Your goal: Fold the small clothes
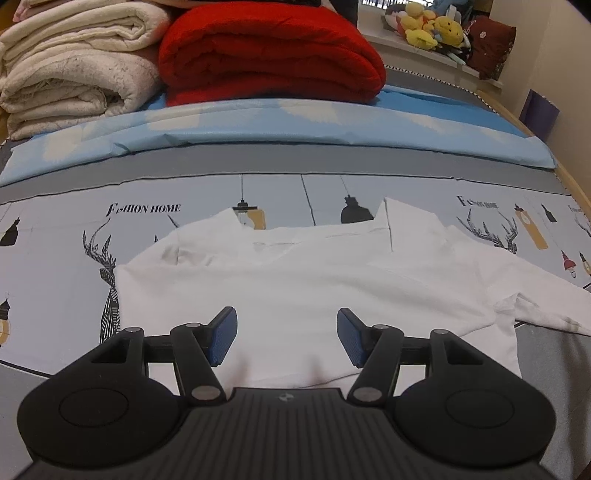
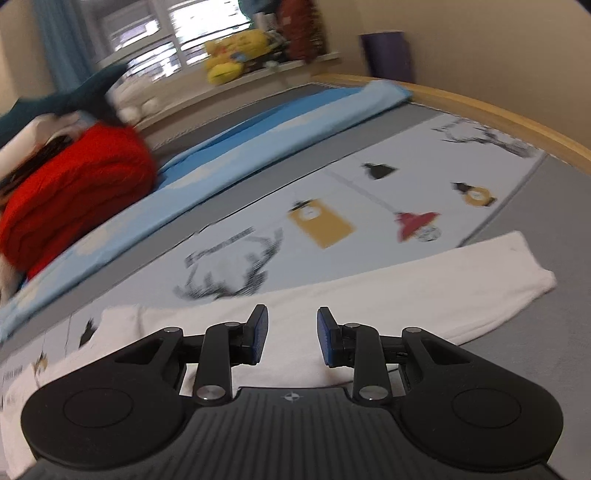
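A small white shirt lies flat on the printed bed sheet, its left sleeve folded in and its right sleeve spread out to the right. My left gripper is open and empty, just above the shirt's near hem. In the right wrist view, the white sleeve stretches to the right across the sheet. My right gripper is open and empty, low over the sleeve near its shoulder end. That view is motion-blurred.
A red folded blanket and cream folded blankets are stacked at the back, on a light blue quilt. Yellow plush toys sit on the windowsill. The wooden bed edge runs along the right.
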Available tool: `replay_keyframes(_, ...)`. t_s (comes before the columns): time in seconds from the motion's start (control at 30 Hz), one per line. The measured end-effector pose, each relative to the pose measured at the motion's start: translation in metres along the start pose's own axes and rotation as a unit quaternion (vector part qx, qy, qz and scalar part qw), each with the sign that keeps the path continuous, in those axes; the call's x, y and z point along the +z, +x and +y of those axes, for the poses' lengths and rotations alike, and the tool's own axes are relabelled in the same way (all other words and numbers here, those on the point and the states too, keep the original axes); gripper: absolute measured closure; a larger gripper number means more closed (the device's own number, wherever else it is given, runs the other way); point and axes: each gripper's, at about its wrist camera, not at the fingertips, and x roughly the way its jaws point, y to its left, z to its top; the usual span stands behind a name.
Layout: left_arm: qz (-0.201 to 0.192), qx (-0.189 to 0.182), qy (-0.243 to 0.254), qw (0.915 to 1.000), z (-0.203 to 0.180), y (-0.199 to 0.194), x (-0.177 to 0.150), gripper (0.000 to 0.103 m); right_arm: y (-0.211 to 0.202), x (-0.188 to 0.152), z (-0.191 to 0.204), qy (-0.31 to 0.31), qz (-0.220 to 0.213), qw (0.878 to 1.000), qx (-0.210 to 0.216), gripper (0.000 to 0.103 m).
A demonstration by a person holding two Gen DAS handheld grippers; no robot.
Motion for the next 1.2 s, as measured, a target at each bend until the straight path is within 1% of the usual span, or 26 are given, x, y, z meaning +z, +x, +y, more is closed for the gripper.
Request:
replay_keyframes(0.1,0.005,-0.001,-0.002,1.0000,0.001,0.003,0.000,0.038,-0.003,0.013,-0.045,0.048,-0.019,0.998,-0.030,0.073)
replay_keyframes(0.17,0.005,-0.001,-0.002,1.0000,0.002,0.003,0.000,0.038,-0.001,0.017,-0.080,0.096,-0.026,0.994,-0.048,0.073)
replay_keyframes(0.27,0.004,-0.001,-0.003,1.0000,0.002,0.003,0.001,0.038,0.009,0.015,-0.132,0.174,-0.023,0.981,-0.081,0.073)
replay_keyframes(0.37,0.007,-0.001,-0.004,1.0000,0.002,0.004,0.000,0.038,0.025,0.003,-0.169,0.238,-0.001,0.965,-0.105,0.073)
replay_keyframes(0.4,0.008,-0.001,-0.003,1.0000,0.002,0.004,0.000,0.038,0.033,-0.002,-0.178,0.254,0.010,0.961,-0.113,0.072)
replay_keyframes(0.47,0.009,0.000,-0.002,1.0000,0.003,0.005,0.000,0.038,0.048,-0.014,-0.186,0.261,0.030,0.958,-0.118,0.071)
replay_keyframes(0.53,0.009,0.000,-0.002,1.0000,0.004,0.005,-0.001,0.038,0.059,-0.023,-0.191,0.277,0.037,0.952,-0.128,0.071)
replay_keyframes(0.6,0.010,0.000,0.000,1.0000,0.004,0.004,-0.001,0.038,0.065,-0.028,-0.196,0.288,0.025,0.949,-0.126,0.072)
replay_keyframes(0.7,0.011,0.000,0.002,0.9999,0.009,0.004,-0.002,0.038,0.073,-0.026,-0.197,0.298,0.006,0.947,-0.120,0.072)
replay_keyframes(0.77,0.011,0.001,0.001,0.9999,0.014,0.004,-0.002,0.038,0.082,-0.024,-0.191,0.283,0.002,0.951,-0.121,0.075)
replay_keyframes(0.8,0.012,0.003,-0.002,0.9999,0.018,0.004,-0.002,0.038,0.084,-0.024,-0.187,0.269,-0.001,0.954,-0.131,0.088)
replay_keyframes(0.83,0.012,0.005,-0.004,0.9999,0.022,0.003,-0.002,0.038,0.086,-0.022,-0.186,0.260,-0.002,0.955,-0.143,0.099)
replay_keyframes(0.9,0.011,0.009,-0.010,0.9998,0.031,0.002,-0.001,0.038,0.086,-0.021,-0.177,0.249,-0.013,0.954,-0.165,0.099)
replay_keyframes(0.97,0.009,0.013,-0.019,0.9997,0.041,0.000,0.000,0.038,0.080,-0.013,-0.159,0.220,-0.032,0.955,-0.196,0.100)
replay_keyframes(1.03,0.006,0.015,-0.030,0.9994,0.052,-0.004,0.001,0.038,0.071,-0.001,-0.123,0.160,-0.068,0.960,-0.219,0.100)
replay_keyframes(1.07,0.005,0.015,-0.037,0.9992,0.058,-0.006,0.002,0.038,0.068,0.005,-0.101,0.124,-0.084,0.963,-0.223,0.100)
replay_keyframes(1.1,0.003,0.016,-0.044,0.9989,0.064,-0.009,0.003,0.038,0.064,0.009,-0.070,0.079,-0.102,0.968,-0.216,0.100)
replay_keyframes(1.13,0.003,0.016,-0.051,0.9986,0.070,-0.010,0.004,0.038,0.060,0.010,-0.040,0.039,-0.120,0.972,-0.196,0.100)
replay_keyframes(1.2,0.003,0.016,-0.063,0.9979,0.081,-0.012,0.004,0.038,0.047,0.006,0.030,-0.045,-0.153,0.979,-0.130,0.100)
